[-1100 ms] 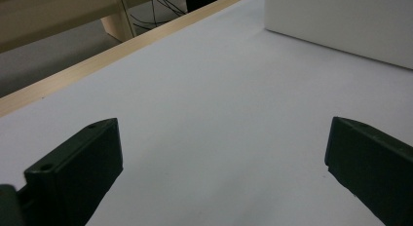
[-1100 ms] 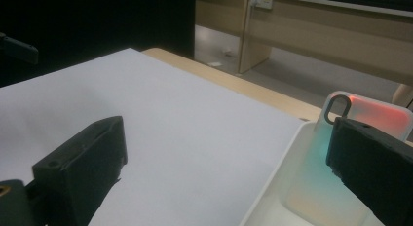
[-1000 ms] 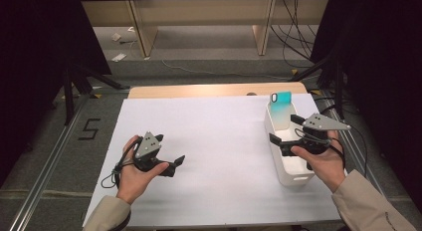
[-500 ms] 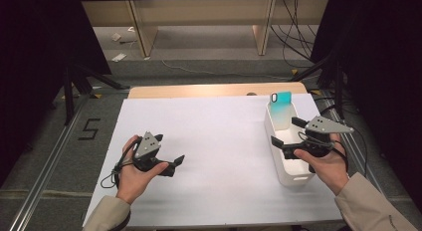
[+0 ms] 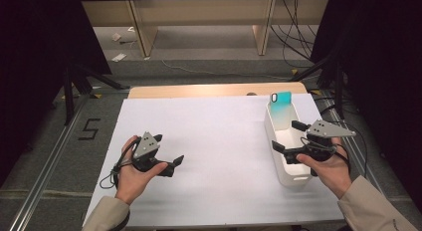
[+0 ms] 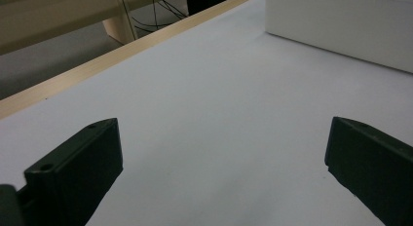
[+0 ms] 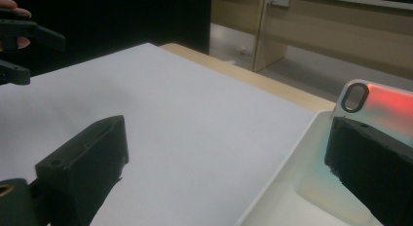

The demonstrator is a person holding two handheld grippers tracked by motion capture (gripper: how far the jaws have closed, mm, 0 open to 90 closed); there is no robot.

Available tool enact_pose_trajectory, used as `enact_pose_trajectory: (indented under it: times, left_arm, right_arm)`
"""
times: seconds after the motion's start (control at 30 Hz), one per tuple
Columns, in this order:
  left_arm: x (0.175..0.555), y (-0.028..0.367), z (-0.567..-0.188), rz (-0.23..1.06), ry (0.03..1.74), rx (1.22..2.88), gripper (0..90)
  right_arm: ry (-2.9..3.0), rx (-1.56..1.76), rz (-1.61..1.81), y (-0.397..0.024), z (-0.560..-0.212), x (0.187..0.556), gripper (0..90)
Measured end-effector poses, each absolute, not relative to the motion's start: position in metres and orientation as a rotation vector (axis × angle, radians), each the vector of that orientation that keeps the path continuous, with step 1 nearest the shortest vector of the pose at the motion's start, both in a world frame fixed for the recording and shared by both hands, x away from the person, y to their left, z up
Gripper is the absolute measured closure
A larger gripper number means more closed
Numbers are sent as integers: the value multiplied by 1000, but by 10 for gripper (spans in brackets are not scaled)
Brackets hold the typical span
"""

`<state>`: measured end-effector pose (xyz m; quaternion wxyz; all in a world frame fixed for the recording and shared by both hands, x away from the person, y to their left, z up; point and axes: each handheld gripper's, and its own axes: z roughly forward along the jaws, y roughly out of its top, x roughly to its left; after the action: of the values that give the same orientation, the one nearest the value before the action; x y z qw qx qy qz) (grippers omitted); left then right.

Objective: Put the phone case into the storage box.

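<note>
The left claw (image 5: 169, 164) was seen in the high view low over the near left part of the desk (image 5: 214, 131), held in the person's left hand (image 5: 133, 171). Its jaws were spread wide, and nothing was held between them. In the left gripper view the two black jaws stood well apart above the bare white sheet, with the side wall of the white bin (image 6: 341, 26) noted farther off at the upper right.

The right claw (image 5: 288, 137) was seen at the right side of the desk, held in the right hand (image 5: 331, 169) over the near part of the long white bin (image 5: 291, 178). Its jaws were also spread wide, with nothing gripped. One jaw was noted over the bin's left rim, the other above the bin's inside.

The phone case (image 5: 281, 107), teal at the top and fading to clear, was found in the far end of the bin, propped nearly upright against the end wall, with its camera cut-out at the upper left corner. In the right gripper view the same phone case (image 7: 384, 102) was seen just beyond the right-hand jaw, partly covered by it, and showed a reddish sheen. Whether that jaw touched the case could not be told; in the high view a gap was noted between them.

A wooden edge of the desk was seen beyond the white sheet.
</note>
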<state>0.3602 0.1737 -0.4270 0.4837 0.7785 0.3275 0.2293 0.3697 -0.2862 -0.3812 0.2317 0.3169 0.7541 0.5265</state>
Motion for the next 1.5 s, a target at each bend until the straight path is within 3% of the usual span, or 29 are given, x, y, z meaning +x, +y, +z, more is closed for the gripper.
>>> enact_pose_trajectory:
  times: [1.5]
  left_arm:
    - [358,169,-430,544,779,1912,0]
  right_arm:
    - [2101,857,1451,-304,-395,358,63]
